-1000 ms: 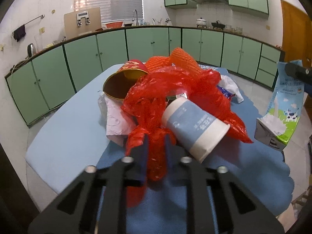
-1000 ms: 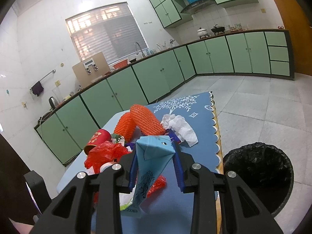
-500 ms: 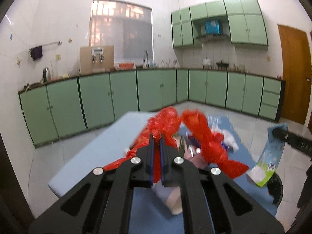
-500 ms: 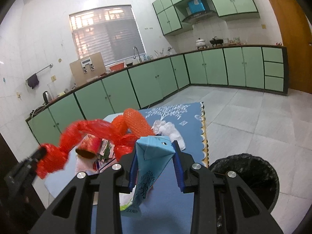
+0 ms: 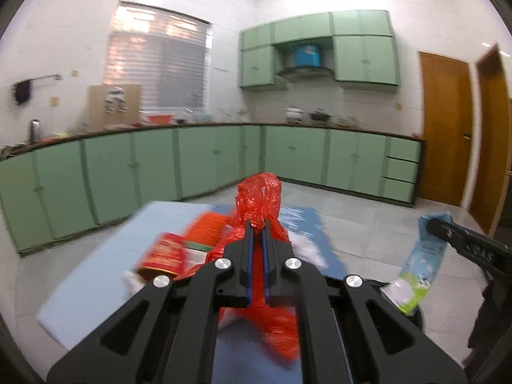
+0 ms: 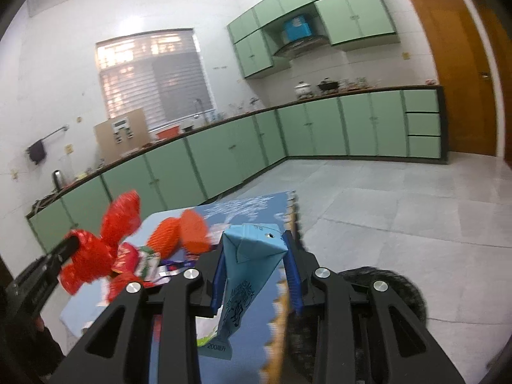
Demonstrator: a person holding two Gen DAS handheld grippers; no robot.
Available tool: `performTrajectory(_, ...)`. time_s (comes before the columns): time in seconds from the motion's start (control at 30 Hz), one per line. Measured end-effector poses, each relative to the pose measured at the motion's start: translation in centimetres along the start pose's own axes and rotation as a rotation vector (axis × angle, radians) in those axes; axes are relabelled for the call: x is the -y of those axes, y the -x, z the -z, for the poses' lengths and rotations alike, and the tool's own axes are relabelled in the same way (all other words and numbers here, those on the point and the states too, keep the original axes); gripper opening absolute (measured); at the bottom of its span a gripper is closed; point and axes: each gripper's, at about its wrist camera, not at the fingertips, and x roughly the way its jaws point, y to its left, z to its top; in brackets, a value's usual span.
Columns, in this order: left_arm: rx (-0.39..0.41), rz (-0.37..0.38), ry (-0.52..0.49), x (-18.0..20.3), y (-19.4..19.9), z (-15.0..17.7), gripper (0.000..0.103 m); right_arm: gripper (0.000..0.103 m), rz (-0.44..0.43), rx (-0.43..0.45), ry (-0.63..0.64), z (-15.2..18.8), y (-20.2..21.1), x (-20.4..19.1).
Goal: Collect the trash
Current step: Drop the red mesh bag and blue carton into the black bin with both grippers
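Note:
My left gripper is shut on a crumpled red plastic bag and holds it up above the blue table; the bag also shows in the right wrist view. My right gripper is shut on a blue and green milk carton, held in the air at the table's right side; the carton shows in the left wrist view. A black-lined trash bin sits on the floor just right of the table, below the carton.
On the blue table lie a red paper cup, orange foam netting, white tissue and wrappers. Green cabinets line the far walls. Tiled floor lies to the right, with a wooden door beyond.
My left gripper has closed on the red bag and lifted it off the pile, leaving the cups and netting behind. My right gripper has risen a little with the carton.

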Motion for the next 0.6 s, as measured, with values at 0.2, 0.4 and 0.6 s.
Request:
performTrajectory(0.2,-0.067,0.144,-0.030,5.5,-3.1,1.6,0.004,0.032,0.132,-0.004,-0.014,-0.4,0.3,5.2)
performTrajectory(0.4,-0.197,0.311,-0.009,9.6,-7.0,3.3,0.004,0.032,0.223,-0.038,-0.034,0.3,-1.2,9.8)
performTrajectory(0.6,-0.247,0.381,-0.050,13.6,-10.5,5.0,0.009,0.033,0.256,-0.052,-0.028,0.8,-2.7,12.2)
